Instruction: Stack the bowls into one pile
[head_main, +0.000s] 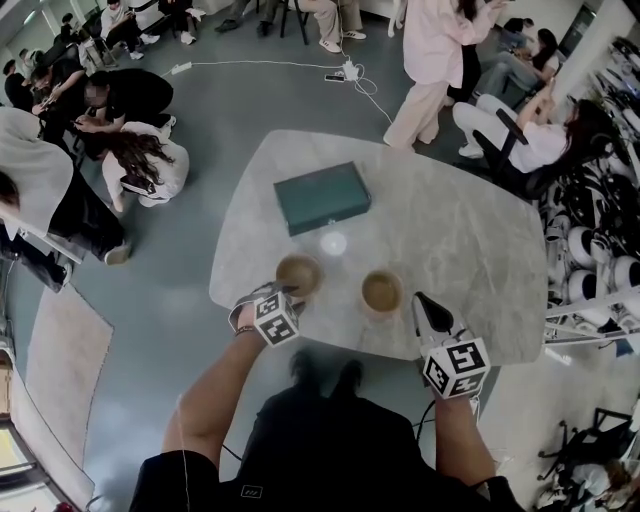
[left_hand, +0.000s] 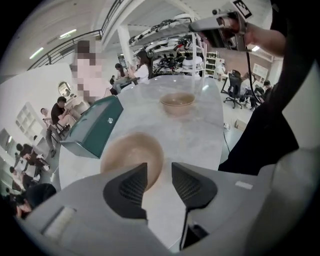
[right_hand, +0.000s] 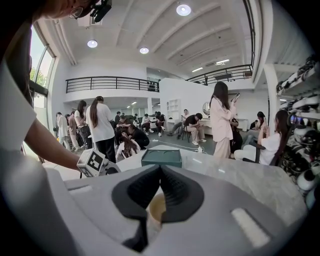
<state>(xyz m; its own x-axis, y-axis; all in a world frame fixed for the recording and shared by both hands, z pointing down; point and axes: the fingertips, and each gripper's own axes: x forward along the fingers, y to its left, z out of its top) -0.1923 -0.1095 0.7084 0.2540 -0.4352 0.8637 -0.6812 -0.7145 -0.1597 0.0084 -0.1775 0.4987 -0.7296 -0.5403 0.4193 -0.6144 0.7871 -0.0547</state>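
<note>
I see table (head_main: 470, 250): pale grey marble, faint darker veining. Left bowl (head_main: 298, 273), right bowl (head_main: 381, 291): both tan-brown, no pattern. Box (head_main: 322, 197) at far side: dark teal-green, plain lid, small pale logo on side. My left gripper (head_main: 287, 294), right gripper (head_main: 421, 300): light grey shells, black ribbed pads, cubes with black-and-white square markers. Floor (head_main: 170, 300): dull blue-grey. My shirt (head_main: 330, 450): black.

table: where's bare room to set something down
The table is bare on its wide right side, past the green box and the right bowl. Crowded along the near edge, where the left bowl and right bowl sit.
</note>
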